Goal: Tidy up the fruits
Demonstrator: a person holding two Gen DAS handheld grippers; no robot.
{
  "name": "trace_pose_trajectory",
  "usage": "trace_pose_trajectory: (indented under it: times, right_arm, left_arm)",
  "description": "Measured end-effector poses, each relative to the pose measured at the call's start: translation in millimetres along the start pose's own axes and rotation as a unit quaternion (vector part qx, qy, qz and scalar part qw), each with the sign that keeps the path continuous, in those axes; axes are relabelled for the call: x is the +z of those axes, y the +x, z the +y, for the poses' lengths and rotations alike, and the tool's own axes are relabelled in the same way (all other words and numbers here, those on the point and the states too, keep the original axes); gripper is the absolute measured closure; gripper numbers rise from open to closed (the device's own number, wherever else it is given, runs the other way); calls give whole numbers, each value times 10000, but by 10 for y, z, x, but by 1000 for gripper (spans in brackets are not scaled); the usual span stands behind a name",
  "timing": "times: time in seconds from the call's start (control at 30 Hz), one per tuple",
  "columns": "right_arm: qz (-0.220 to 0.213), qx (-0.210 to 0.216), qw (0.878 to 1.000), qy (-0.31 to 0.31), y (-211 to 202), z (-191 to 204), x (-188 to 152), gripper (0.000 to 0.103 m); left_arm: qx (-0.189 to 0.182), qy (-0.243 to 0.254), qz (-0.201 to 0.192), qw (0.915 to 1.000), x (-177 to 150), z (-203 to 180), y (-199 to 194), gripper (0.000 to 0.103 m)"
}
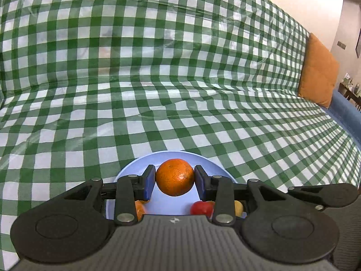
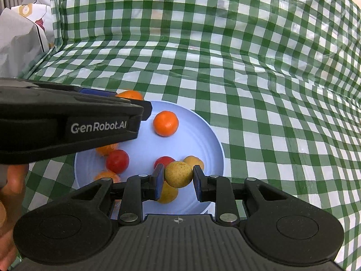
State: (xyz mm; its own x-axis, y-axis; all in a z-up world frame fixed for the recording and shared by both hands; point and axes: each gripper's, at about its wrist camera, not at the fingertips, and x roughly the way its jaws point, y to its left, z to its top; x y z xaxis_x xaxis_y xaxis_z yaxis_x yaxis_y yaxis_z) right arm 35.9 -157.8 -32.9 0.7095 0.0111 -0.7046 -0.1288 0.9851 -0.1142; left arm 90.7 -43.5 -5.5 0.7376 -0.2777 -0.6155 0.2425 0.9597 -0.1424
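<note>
While several fruits lie mixed on the plate (image 2: pixel 212 140), left gripper (image 1: pixel 174 180) pinches an orange (image 1: pixel 174 177), right gripper (image 2: pixel 178 177) a yellow fruit (image 2: pixel 178 174); sorting looks barely begun.

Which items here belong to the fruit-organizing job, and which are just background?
Job:
left gripper holding orange
right gripper holding yellow fruit
blue plate
loose orange
red fruits

Background:
checkered cloth
orange cushion

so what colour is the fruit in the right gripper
Speckled yellow fruit, clearest in the right wrist view.
</note>
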Motion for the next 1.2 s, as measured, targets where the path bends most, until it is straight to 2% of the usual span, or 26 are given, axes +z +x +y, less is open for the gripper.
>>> trace_pose_trajectory:
  times: [0.03,0.07,0.1,0.13,0.2,0.27,0.33,0.43,0.5,0.6,0.73,0.83,0.9,0.93,0.97,1.1,1.2]
  right_arm:
    - [-2,0,10000,8,0,-1,-1,74]
    - [14,-1,10000,17,6,-5,0,73]
    - [36,-14,10000,18,12,-5,4,64]
    - [22,-34,10000,13,6,-8,7,53]
    - [-49,-76,9999,43,-17,-13,19,45]
    - [-91,-101,9999,106,-42,-25,18,43]
    - [-157,-166,9996,166,-77,-34,11,35]
    - [-284,-278,9990,218,-152,-53,-2,26]
    - [-398,-345,9982,282,-227,-82,-20,25]
    - [-628,-427,9965,346,-392,-131,-75,21]
    - [-983,-457,9932,415,-635,-201,-158,8]
    - [-1258,-421,9902,438,-853,-240,-243,1]
    - [-1361,-470,9885,463,-968,-252,-287,1]
    - [-1381,-526,9878,493,-1017,-261,-312,1]
    - [-1386,-592,9872,530,-1069,-273,-347,1]
    - [-1279,-722,9879,503,-1159,-292,-439,1]
    - [-1136,-711,9901,423,-1126,-319,-476,1]
  left_arm:
    - [-23,15,-25,10000,9,0,-12,52]
    - [-5,48,-92,9999,15,-2,-34,41]
    - [30,79,-148,9999,16,-5,-52,39]
    - [58,109,-182,9998,20,-3,-69,39]
    - [80,110,-229,9996,17,20,-113,39]
    - [135,109,-258,9995,2,49,-173,39]
    - [225,119,-279,9993,-23,81,-256,37]
    - [377,184,-390,9984,-72,118,-429,27]
    - [471,286,-465,9974,-121,127,-560,22]
    - [619,501,-532,9954,-222,105,-757,20]
    - [715,764,-657,9923,-397,10,-1071,17]
    - [818,728,-669,9917,-503,-63,-1249,16]
    - [707,539,-507,9947,-543,-75,-1312,14]
    - [706,433,-421,9957,-563,-77,-1336,10]
    - [709,355,-357,9962,-583,-77,-1355,1]
    - [658,219,-14,9976,-625,-69,-1320,0]
    - [895,280,66,9956,-640,-66,-1239,0]
